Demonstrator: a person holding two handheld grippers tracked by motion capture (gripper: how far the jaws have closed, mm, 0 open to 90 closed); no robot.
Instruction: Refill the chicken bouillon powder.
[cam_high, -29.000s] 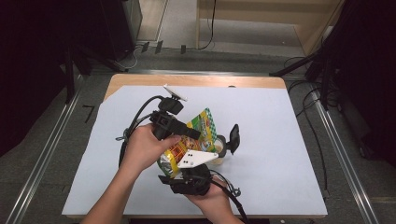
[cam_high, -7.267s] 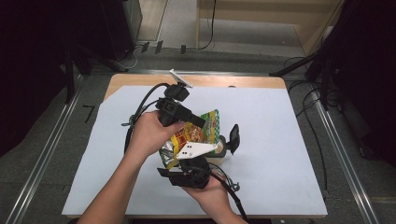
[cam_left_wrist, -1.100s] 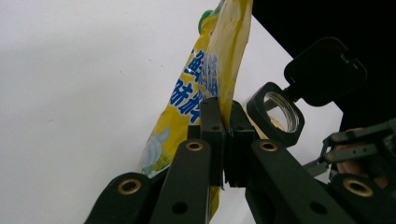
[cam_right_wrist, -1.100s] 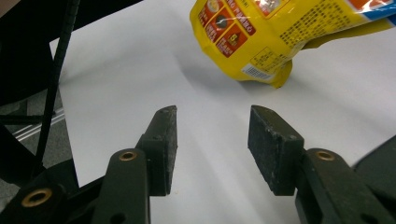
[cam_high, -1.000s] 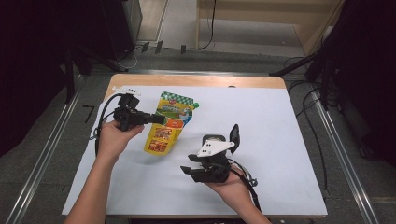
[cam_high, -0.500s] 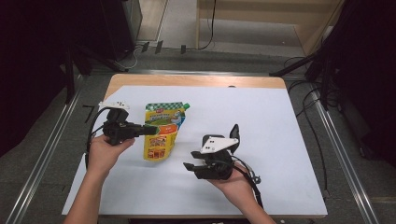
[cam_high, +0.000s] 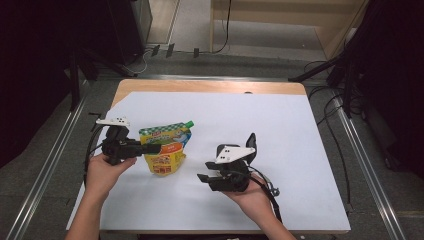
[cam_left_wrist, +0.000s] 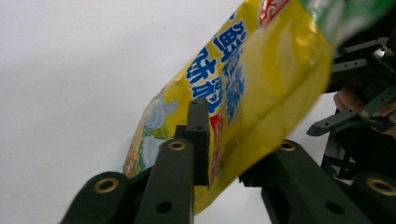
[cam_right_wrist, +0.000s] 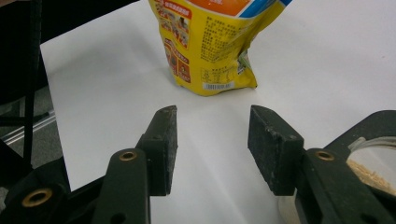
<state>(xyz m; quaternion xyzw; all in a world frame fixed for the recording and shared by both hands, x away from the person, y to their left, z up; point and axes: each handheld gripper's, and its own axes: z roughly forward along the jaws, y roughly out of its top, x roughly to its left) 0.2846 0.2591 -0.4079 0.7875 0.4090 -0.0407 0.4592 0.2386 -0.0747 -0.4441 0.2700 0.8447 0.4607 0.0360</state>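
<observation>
Pouch (cam_high: 166, 150) between left hand-held gripper (cam_high: 150, 148) jaws, just opening.

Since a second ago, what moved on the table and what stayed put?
The left gripper carried the yellow pouch toward the person's left and a little nearer, and set it standing on the white sheet. Its jaws have just been opening, with the pouch between them. The right gripper stayed where it was, open and empty.
</observation>
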